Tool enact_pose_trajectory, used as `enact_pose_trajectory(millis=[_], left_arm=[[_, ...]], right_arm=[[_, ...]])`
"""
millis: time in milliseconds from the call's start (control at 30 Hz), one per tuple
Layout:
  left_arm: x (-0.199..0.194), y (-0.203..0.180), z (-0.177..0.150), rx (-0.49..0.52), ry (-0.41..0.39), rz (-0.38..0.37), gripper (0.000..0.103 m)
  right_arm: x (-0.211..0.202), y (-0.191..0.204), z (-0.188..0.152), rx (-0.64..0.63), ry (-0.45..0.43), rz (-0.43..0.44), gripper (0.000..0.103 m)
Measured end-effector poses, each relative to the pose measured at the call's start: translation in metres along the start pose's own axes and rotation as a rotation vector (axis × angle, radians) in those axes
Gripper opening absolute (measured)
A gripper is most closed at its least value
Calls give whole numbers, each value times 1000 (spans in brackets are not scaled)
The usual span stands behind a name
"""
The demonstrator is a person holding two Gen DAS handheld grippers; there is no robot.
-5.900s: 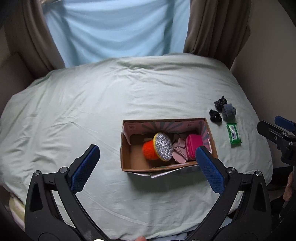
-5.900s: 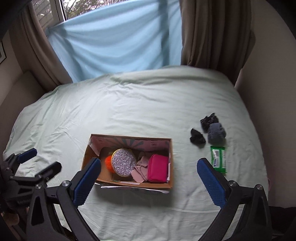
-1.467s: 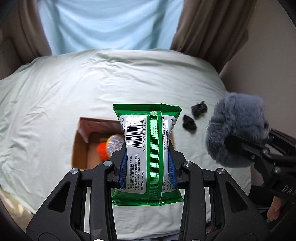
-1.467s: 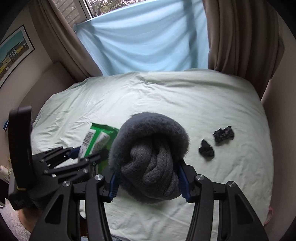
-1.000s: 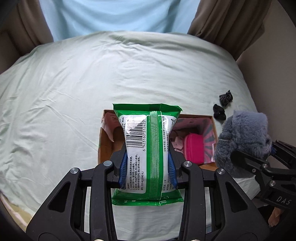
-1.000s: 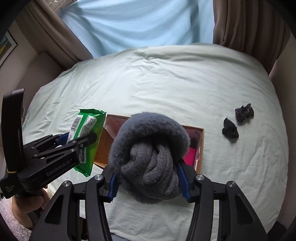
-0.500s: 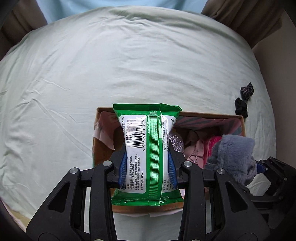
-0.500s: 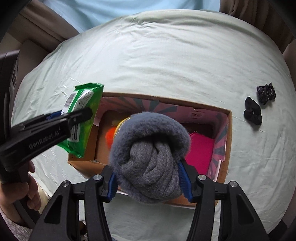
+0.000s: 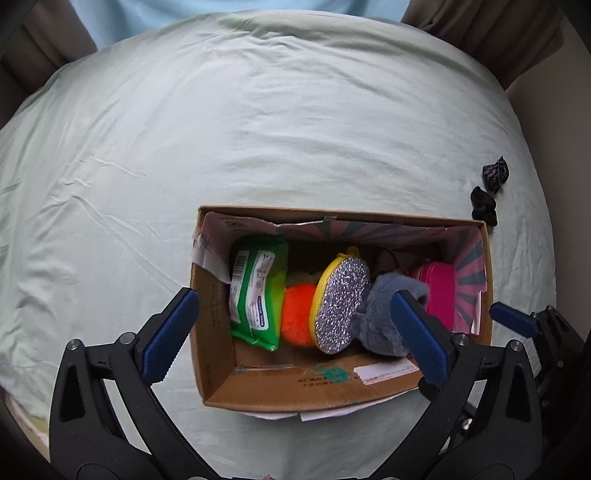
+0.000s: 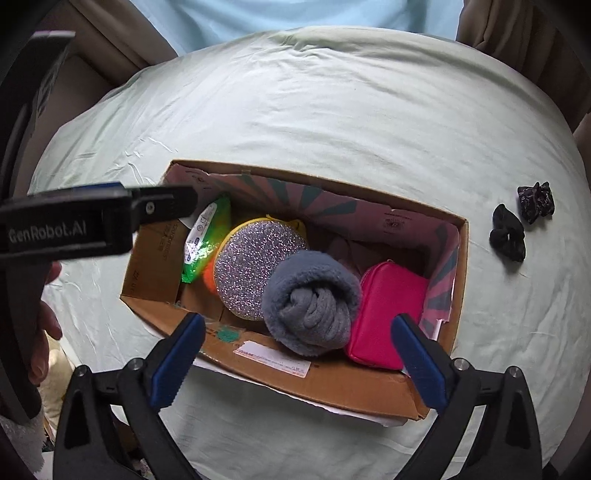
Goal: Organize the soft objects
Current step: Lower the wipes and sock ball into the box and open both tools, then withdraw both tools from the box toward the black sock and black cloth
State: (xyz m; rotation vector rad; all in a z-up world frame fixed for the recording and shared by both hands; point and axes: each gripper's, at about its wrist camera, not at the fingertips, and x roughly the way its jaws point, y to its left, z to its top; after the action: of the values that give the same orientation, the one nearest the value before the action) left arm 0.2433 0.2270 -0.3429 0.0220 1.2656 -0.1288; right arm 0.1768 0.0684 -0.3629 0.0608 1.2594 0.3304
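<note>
An open cardboard box (image 9: 332,218) lies on the bed. The green wipes pack (image 9: 258,291) rests in its left end, beside an orange pom (image 9: 297,310) and a glittery pouch (image 9: 341,299). The grey rolled sock (image 10: 310,299) lies between the glittery pouch (image 10: 255,266) and a pink pouch (image 10: 388,314). My left gripper (image 9: 293,306) hovers over the box's left half, jaws opening, touching nothing. My right gripper (image 10: 298,325) hovers over the sock, jaws opening, pads off it. Two black scrunchies (image 10: 508,232) lie on the sheet to the right.
A pale green sheet (image 9: 258,129) covers the bed around the box (image 10: 332,184). Brown curtains (image 9: 480,33) and a light blue drape hang behind. A hand (image 10: 44,325) holds the left gripper's handle at the bed's near left edge.
Both grippers came down over the box and let go. The wipes pack dropped into the left end and the grey sock roll into the right half.
</note>
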Motion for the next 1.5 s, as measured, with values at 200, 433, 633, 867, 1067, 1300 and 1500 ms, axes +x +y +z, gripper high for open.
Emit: enact_pose_trajectory(millis=[200, 433, 633, 867, 1067, 1300, 1500], left_arm=[[-19, -2, -9, 19, -27, 14, 103], [-62, -4, -24, 19, -88, 13, 103], [-110, -8, -45, 18, -158, 16, 103], [-172, -22, -72, -1, -246, 17, 103], [-215, -42, -91, -1, -326, 8, 103], [-252, -66, -112, 7, -410, 35, 103], [-249, -92, -114, -31, -414, -2, 103]], right_arm=[[-17, 3, 0, 3, -42, -8, 100], [-50, 5, -5, 2, -107, -28, 100], [-99, 7, -15, 12, -185, -51, 100], [-172, 7, -35, 51, -325, -118, 100], [-223, -2, -54, 86, -410, -188, 100], [-263, -21, -79, 135, -459, -221, 100], [-281, -48, -98, 150, -469, -242, 100]])
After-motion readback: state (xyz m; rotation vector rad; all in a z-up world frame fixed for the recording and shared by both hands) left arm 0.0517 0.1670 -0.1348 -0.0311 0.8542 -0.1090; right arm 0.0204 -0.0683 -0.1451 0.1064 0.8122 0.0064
